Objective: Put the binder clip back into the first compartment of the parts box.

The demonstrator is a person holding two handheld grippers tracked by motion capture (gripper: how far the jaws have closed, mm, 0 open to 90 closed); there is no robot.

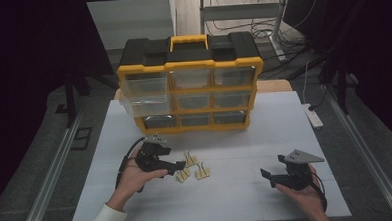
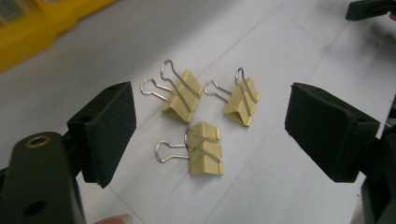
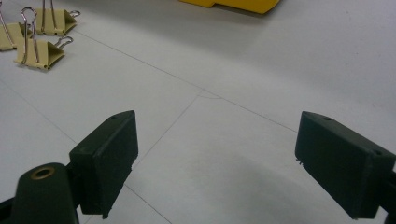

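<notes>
Three pale yellow binder clips (image 1: 191, 166) lie close together on the white table, left of centre. In the left gripper view they sit between and just beyond my jaws: one at the back left (image 2: 182, 93), one at the back right (image 2: 243, 100), one nearest (image 2: 205, 154). My left gripper (image 1: 175, 161) is open just left of them, holding nothing. My right gripper (image 1: 272, 167) is open too, low over bare table at the right, apart from the clips (image 3: 39, 53), with nothing between its pads.
A yellow and black organiser (image 1: 190, 83) with clear drawers stands at the back of the table (image 1: 245, 138). Its top left drawer (image 1: 144, 90) is pulled out. A white power strip (image 1: 313, 116) lies off the table's right edge.
</notes>
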